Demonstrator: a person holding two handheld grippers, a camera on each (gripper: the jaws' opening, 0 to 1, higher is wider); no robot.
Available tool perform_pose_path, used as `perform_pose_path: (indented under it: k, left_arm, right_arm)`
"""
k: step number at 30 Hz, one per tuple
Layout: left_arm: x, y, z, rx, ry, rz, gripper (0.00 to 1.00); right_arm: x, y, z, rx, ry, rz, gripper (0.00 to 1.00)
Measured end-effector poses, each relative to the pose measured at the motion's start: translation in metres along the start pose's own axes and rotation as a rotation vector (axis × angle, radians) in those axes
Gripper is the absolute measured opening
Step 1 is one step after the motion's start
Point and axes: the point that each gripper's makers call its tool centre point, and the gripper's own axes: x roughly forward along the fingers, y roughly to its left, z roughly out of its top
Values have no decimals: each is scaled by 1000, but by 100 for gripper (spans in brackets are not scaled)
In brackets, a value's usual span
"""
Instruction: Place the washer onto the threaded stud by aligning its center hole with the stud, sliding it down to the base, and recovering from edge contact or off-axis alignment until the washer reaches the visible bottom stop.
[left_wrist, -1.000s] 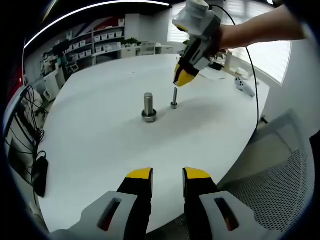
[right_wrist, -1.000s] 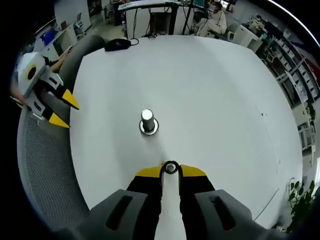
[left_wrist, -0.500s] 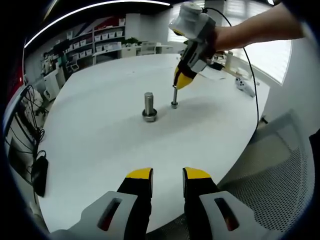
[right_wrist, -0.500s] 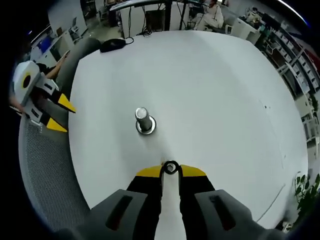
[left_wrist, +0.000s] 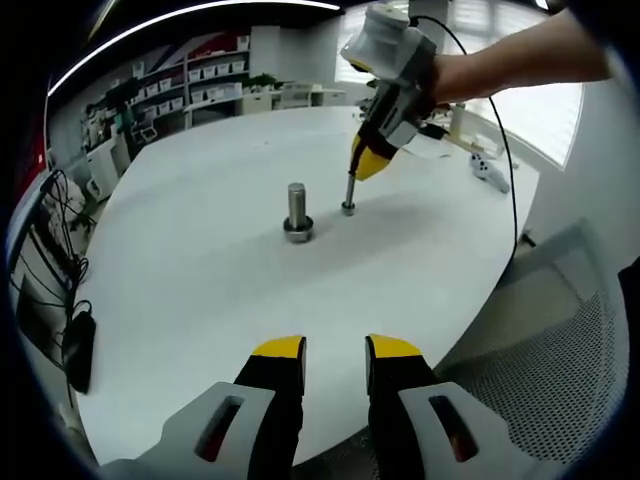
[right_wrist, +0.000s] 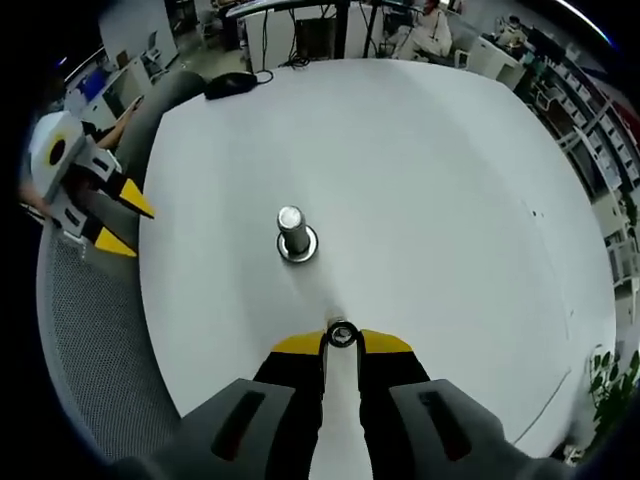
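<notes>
White table (left_wrist: 200, 270) spreads ahead of both our grippers. Our right gripper (right_wrist: 341, 343) has its yellow-tipped jaws pinched on the top of a thin upright stud (left_wrist: 348, 193), seen end-on at the tips (right_wrist: 341, 335). Just beyond it stands a thick bolt (right_wrist: 293, 234) with a washer (right_wrist: 298, 249) at its base. Our left gripper (left_wrist: 335, 350) hovers at the near table edge, jaws apart and holding nothing.
</notes>
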Motion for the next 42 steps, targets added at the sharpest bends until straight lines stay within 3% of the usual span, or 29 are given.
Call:
perform_pose_path:
  k: [13,36,42]
  left_arm:
    - [0,1,-1,-1,3,1,21]
    - [1,1,-3,-10,14,-2,21]
    - [1,1,-4,-9,17,0,21]
  right_arm:
    - [10,1,-1,-1,24,11,14]
    - [47,2,-18,1,82,33,15]
    - [46,-2,-15,56,62,33,18]
